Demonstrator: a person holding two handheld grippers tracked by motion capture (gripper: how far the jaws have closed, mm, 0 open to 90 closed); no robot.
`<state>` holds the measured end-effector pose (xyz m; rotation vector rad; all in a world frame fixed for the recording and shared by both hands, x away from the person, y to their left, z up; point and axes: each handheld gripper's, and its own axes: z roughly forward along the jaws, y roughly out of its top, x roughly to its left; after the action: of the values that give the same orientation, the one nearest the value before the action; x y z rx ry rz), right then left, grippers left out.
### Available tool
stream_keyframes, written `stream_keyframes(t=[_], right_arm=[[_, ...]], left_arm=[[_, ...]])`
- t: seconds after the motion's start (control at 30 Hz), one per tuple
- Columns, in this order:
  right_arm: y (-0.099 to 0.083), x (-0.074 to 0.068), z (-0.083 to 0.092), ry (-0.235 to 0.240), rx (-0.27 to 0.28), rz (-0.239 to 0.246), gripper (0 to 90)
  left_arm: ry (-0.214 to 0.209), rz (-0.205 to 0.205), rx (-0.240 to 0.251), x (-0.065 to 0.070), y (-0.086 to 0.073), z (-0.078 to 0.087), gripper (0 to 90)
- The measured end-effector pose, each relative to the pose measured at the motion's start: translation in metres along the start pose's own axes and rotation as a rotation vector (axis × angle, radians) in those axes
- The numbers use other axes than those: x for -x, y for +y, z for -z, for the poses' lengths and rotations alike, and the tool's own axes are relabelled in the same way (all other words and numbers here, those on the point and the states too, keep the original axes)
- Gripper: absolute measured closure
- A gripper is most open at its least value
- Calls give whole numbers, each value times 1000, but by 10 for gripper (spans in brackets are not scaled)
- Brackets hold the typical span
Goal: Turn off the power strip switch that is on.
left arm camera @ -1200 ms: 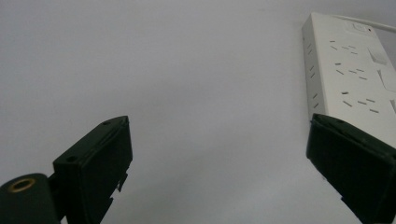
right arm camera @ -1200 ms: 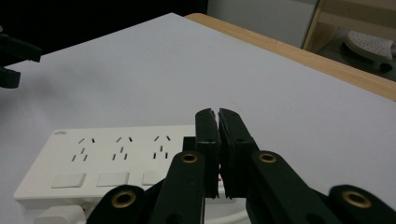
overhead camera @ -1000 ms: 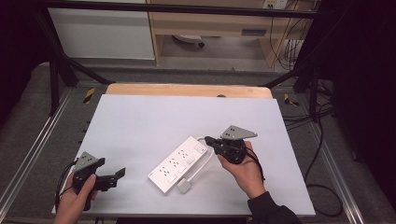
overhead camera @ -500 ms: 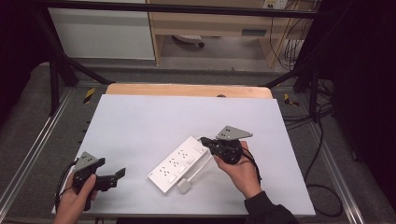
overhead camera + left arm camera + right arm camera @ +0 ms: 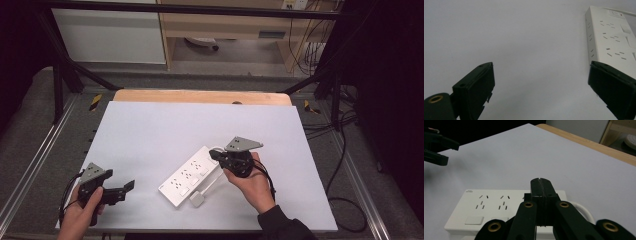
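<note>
Two hand-held grippers are over the white bench (image 5: 150, 130). A white power strip (image 5: 190, 174) lies slantwise near the front middle of the bench, its plug (image 5: 197, 199) beside it. The right hand-held gripper (image 5: 214, 155) has its jaws clenched together with nothing between them, their tips over the strip's far end. The left hand-held gripper (image 5: 131, 185) sits well apart at the front left corner, its jaws released and spread wide.
</note>
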<state>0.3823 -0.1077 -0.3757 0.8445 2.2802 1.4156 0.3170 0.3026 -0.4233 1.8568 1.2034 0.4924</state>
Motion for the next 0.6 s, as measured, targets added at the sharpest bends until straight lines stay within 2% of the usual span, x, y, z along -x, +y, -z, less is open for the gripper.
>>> stream_keyframes(t=[0.6], right_arm=[[-6, -8, -10, 27, -31, -1, 900]], left_arm=[[-2, -3, -1, 0, 0, 0, 71]])
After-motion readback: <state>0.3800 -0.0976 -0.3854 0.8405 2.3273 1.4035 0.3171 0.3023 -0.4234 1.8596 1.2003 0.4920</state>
